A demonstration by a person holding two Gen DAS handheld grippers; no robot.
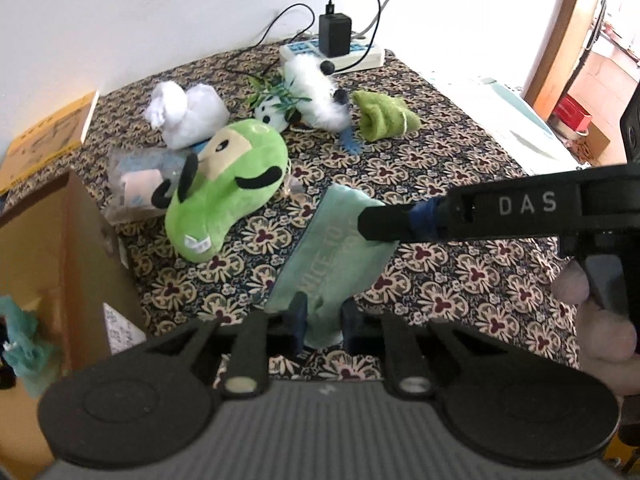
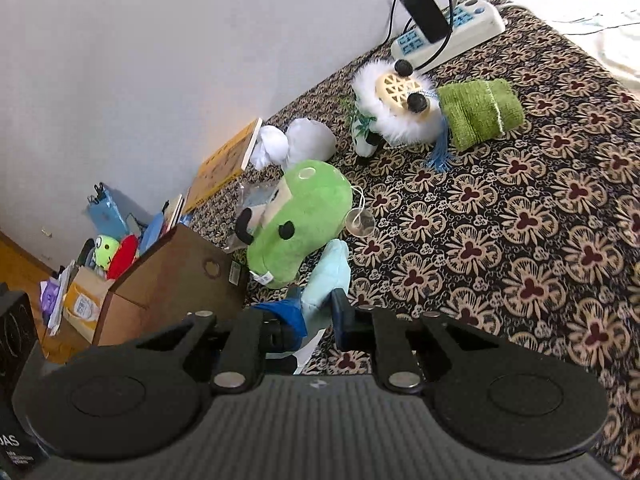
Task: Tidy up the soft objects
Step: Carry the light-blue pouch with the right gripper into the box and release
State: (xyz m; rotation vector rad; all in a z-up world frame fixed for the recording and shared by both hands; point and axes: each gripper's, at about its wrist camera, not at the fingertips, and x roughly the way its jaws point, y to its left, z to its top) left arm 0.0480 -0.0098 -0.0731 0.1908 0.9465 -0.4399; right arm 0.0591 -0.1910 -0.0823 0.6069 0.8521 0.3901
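Observation:
A light teal towel (image 1: 332, 252) with white lettering hangs stretched above the patterned tablecloth (image 1: 440, 184). My left gripper (image 1: 320, 320) is shut on its near end. My right gripper (image 1: 370, 222) reaches in from the right and is shut on its far corner; in the right wrist view the towel (image 2: 328, 276) sits between that gripper's (image 2: 316, 308) fingers. A green plush (image 1: 228, 184) lies just left of the towel. Behind it lie a white plush (image 1: 188, 112), a white fluffy toy (image 1: 316, 92), a small panda toy (image 1: 272, 114) and a green rolled towel (image 1: 380, 116).
An open cardboard box (image 1: 60, 264) stands at the table's left edge, with teal cloth (image 1: 24, 340) inside. A power strip with a black charger (image 1: 336, 36) lies at the back by the wall. A yellow book (image 1: 48, 136) and a clear plastic bag (image 1: 136, 184) lie at the left.

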